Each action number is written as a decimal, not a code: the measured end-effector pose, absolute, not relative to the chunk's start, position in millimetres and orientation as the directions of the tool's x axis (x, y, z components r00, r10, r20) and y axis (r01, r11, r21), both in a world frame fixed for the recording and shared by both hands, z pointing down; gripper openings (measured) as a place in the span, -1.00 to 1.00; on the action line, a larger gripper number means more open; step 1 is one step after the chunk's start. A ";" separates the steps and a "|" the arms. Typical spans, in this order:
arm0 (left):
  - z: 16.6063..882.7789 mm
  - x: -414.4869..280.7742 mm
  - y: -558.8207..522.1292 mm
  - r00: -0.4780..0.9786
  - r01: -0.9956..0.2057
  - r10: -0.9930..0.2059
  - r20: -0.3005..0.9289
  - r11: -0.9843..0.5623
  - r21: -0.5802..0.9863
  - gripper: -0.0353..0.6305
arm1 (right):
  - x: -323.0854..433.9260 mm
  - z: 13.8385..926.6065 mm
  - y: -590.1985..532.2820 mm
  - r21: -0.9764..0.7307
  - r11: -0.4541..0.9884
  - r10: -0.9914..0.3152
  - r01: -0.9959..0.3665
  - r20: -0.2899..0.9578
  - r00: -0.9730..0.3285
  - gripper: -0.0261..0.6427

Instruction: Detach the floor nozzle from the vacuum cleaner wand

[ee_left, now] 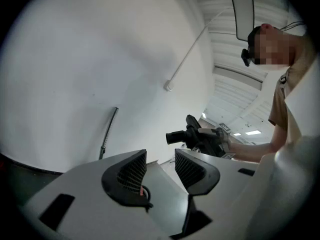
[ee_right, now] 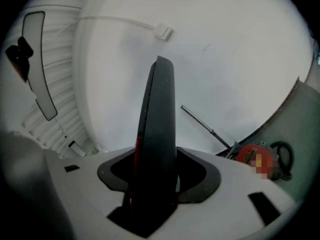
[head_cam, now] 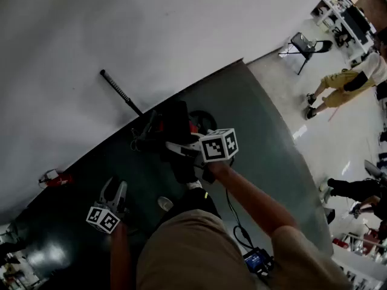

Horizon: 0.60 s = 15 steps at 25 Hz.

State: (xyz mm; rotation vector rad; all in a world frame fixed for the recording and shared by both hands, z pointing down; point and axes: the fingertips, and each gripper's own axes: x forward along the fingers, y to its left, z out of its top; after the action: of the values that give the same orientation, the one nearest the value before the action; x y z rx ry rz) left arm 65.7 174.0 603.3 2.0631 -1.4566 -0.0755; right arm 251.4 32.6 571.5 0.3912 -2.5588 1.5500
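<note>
My right gripper point(head_cam: 184, 150) is shut on the black floor nozzle point(head_cam: 179, 124), which it holds above the dark mat. In the right gripper view the floor nozzle point(ee_right: 157, 134) stands edge-on between the pads, with a red stripe down its side. The left gripper view shows the floor nozzle point(ee_left: 194, 135) from the side, its round neck pointing left and free of the wand. The thin black wand point(head_cam: 121, 92) slants against the white wall, its lower end at the red and black vacuum body point(ee_right: 251, 154). My left gripper point(head_cam: 115, 189) hovers low at the left, open, with nothing between its fingers point(ee_left: 131, 171).
A dark green mat point(head_cam: 260, 132) runs along the white wall. A small white cup point(head_cam: 164, 204) lies near the person's shoe. A red object point(head_cam: 57, 178) sits at the mat's left edge. A folding chair point(head_cam: 305, 46) and a person in yellow point(head_cam: 344, 83) are far right.
</note>
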 end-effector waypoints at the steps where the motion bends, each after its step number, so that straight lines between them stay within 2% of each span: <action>1: 603.6 61.1 178.0 0.385 -0.839 -0.876 0.289 -0.203 0.504 -0.33 | 254.7 575.0 33.9 -0.864 0.410 -0.182 -0.292 0.236 -0.954 -0.25; 7: 612.4 16.5 223.0 0.298 -0.848 -0.911 0.284 -0.116 0.518 -0.33 | 272.5 597.8 31.6 -0.926 0.203 -0.371 -0.318 0.227 -0.900 -0.25; 9: 609.2 1.9 238.1 0.265 -0.845 -0.921 0.284 -0.080 0.530 -0.33 | 275.5 590.2 31.3 -0.955 0.137 -0.422 -0.262 0.183 -0.888 -0.25; 12: 612.7 -10.1 252.0 0.242 -0.834 -0.927 0.286 -0.049 0.549 -0.33 | 275.7 581.2 34.0 -0.978 0.099 -0.455 -0.184 0.120 -0.883 -0.25; 15: 616.9 -11.0 259.9 0.246 -0.831 -0.926 0.286 -0.049 0.554 -0.33 | 275.7 581.3 43.1 -0.983 0.085 -0.470 -0.164 0.105 -0.877 -0.25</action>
State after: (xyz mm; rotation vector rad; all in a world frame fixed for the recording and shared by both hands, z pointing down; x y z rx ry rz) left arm -11.0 259.9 616.9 1.8919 -1.6006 -0.1939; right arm 275.7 43.1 581.3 0.7418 -2.4755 2.1806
